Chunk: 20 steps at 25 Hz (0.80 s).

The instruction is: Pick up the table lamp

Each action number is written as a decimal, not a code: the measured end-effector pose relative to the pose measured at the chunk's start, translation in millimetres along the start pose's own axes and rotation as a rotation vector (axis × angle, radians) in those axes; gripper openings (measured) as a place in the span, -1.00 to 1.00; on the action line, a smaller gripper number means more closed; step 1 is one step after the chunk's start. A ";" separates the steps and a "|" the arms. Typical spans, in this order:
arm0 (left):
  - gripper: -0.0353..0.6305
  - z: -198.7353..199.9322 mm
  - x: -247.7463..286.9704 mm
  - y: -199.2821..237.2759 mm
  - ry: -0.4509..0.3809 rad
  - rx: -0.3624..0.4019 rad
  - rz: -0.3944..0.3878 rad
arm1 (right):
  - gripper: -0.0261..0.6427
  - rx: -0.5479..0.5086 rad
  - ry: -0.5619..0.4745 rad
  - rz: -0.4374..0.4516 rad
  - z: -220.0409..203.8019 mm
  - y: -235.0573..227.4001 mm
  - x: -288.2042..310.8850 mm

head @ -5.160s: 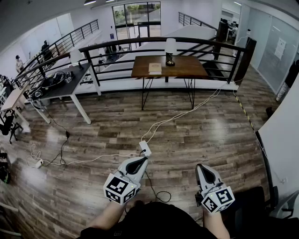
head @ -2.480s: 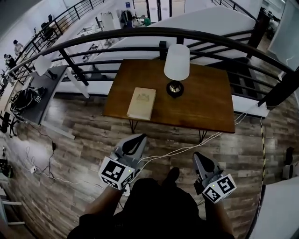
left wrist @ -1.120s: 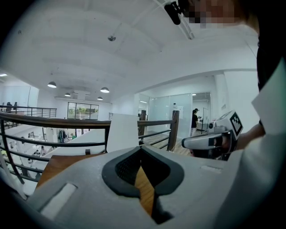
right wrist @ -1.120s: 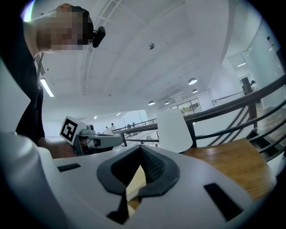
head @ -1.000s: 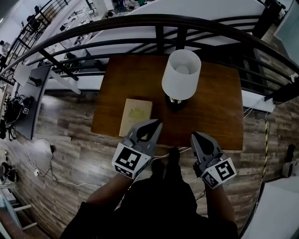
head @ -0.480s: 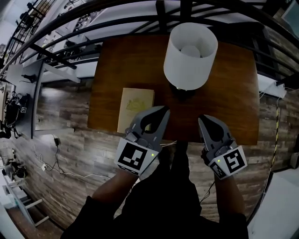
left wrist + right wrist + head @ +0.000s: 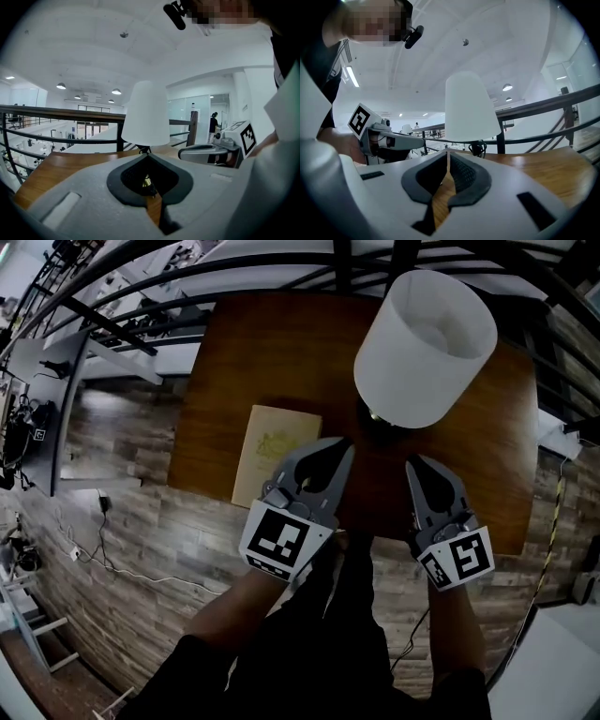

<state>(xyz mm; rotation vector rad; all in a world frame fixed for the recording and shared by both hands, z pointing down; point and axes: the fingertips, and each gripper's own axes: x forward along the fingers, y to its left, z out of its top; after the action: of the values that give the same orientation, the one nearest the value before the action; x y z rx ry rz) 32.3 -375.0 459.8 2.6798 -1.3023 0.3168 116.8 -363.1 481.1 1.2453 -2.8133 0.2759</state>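
The table lamp (image 7: 424, 348) has a white drum shade and a dark base, and stands near the far right of a brown wooden table (image 7: 272, 343). The shade hides most of the base from above. My left gripper (image 7: 343, 443) is shut and empty over the table's near edge, just short of the lamp base and to its left. My right gripper (image 7: 415, 463) is also shut and empty, a little nearer than the base. The lamp (image 7: 146, 114) rises straight ahead in the left gripper view, and the lamp (image 7: 470, 108) is slightly right of centre in the right gripper view.
A tan book (image 7: 272, 451) lies flat on the table, left of the left gripper. A dark metal railing (image 7: 234, 268) runs just behind the table. Wood floor with a white cable (image 7: 141, 568) lies below on the left.
Both grippers have moved forward and down over the table's near edge, closer to the lamp. The lamp looks larger and nearer. Both pairs of jaws stayed shut.
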 end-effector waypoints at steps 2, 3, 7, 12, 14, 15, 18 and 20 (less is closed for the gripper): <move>-0.87 -9.0 4.9 4.6 0.004 -0.005 0.004 | -0.88 -0.004 -0.016 -0.008 -6.7 -4.6 9.4; -0.87 -12.4 8.0 7.5 0.006 -0.007 0.006 | -0.88 -0.007 -0.030 -0.015 -8.4 -8.6 14.1; -0.87 -20.9 21.6 23.6 0.007 -0.029 0.020 | -0.74 -0.036 -0.089 -0.029 -13.1 -24.1 36.2; -0.87 -23.4 36.7 41.0 0.001 -0.013 0.069 | -0.60 -0.088 -0.086 -0.064 -27.9 -42.9 56.9; -0.87 -23.4 40.9 46.4 -0.015 -0.011 0.089 | -0.53 -0.102 -0.084 -0.080 -32.6 -48.2 62.6; -0.87 -24.7 42.9 48.2 -0.020 -0.009 0.099 | -0.51 -0.109 -0.086 -0.089 -34.6 -50.3 64.7; -0.87 -33.7 49.4 57.4 -0.014 -0.016 0.126 | -0.42 -0.125 -0.103 -0.120 -35.6 -54.5 75.4; -0.87 -40.2 52.2 64.3 -0.008 -0.035 0.135 | -0.34 -0.140 -0.113 -0.140 -33.3 -55.7 85.9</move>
<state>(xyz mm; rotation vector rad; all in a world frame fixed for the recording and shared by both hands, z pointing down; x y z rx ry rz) 8.0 -445.1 514.2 2.5726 -1.4808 0.2963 99.2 -456.3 532.0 1.4593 -2.7614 0.0016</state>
